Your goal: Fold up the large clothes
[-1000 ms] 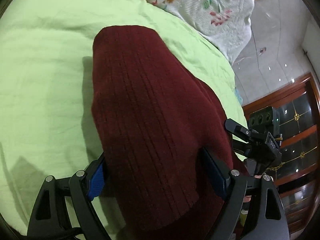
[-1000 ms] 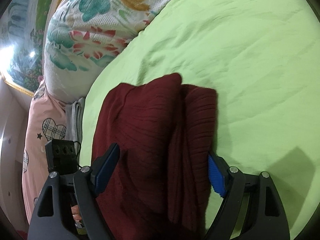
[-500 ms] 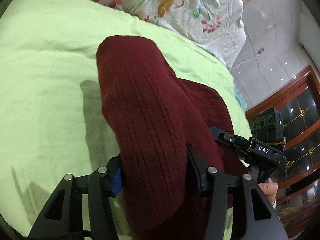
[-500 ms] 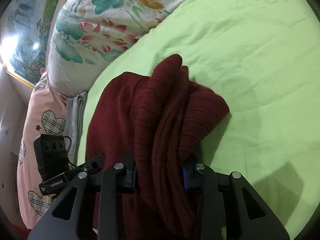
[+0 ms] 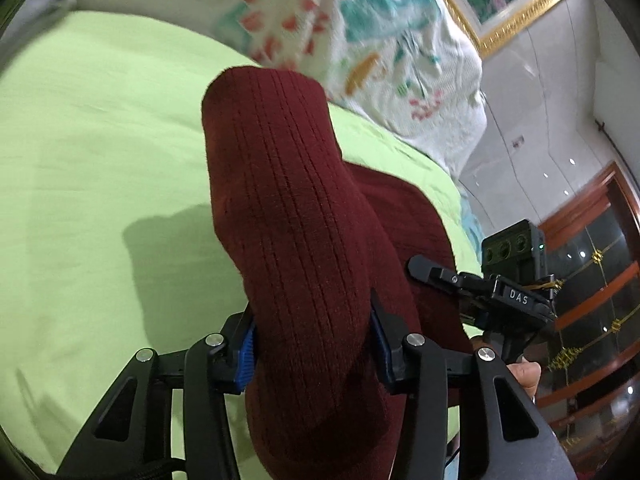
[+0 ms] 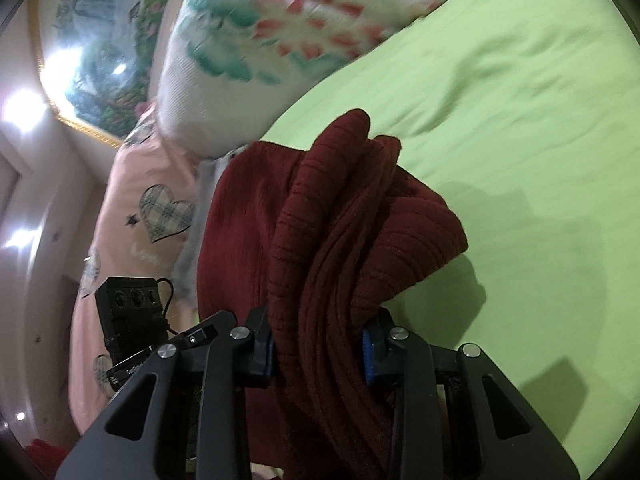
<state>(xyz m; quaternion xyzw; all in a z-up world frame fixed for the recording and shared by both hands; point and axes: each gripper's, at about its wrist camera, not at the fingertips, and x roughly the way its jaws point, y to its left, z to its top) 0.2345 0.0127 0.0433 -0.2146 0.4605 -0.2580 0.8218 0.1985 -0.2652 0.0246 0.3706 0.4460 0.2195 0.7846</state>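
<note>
A dark red ribbed knit garment (image 5: 296,216) is bunched and lifted over the light green bed sheet (image 5: 80,152). My left gripper (image 5: 312,348) is shut on one thick fold of it. My right gripper (image 6: 318,350) is shut on another bunched fold of the same garment (image 6: 336,216). Each gripper shows in the other's view: the right one at the right of the left wrist view (image 5: 500,300), the left one at the lower left of the right wrist view (image 6: 132,320). The garment hangs between them, its far end raised off the sheet.
A white floral quilt (image 5: 360,40) lies at the head of the bed. A pink pillow with heart patches (image 6: 132,216) sits at the bed's left side. A dark wooden glass cabinet (image 5: 592,280) stands beyond the bed edge.
Both grippers closed from open onto the garment and lifted it. The cloth has bunched up and risen off the sheet, and both views have tilted up toward the quilt.
</note>
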